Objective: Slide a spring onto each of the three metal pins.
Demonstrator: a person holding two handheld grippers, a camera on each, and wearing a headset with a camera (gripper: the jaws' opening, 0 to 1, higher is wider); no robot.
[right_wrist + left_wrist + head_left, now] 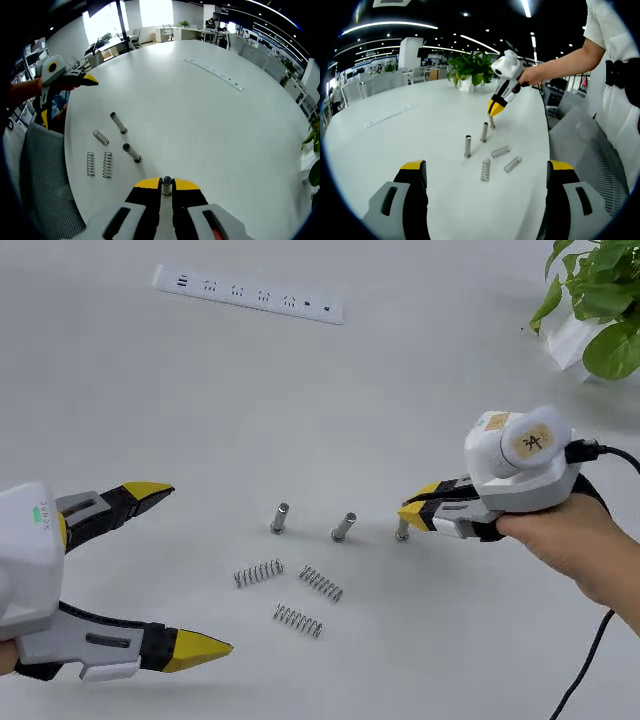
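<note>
table [300, 390] white | pins [343, 527] silver | springs [258, 573] silver | left claw [199, 567], right claw [406, 516] yellow-tipped black | plant [603, 295] green

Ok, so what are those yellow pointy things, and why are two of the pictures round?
Those are pinching tools called grippers; a person holds one in each hand. The square picture comes from a camera on the person's head. The round ones come from small cameras riding on each gripper. On the white table stand a left pin, a middle pin and a right pin. Three springs lie beside them, none on a pin yet. The right gripper is shut on the right pin. The left gripper is open and holds nothing. A power strip and a plant sit further back.
</note>
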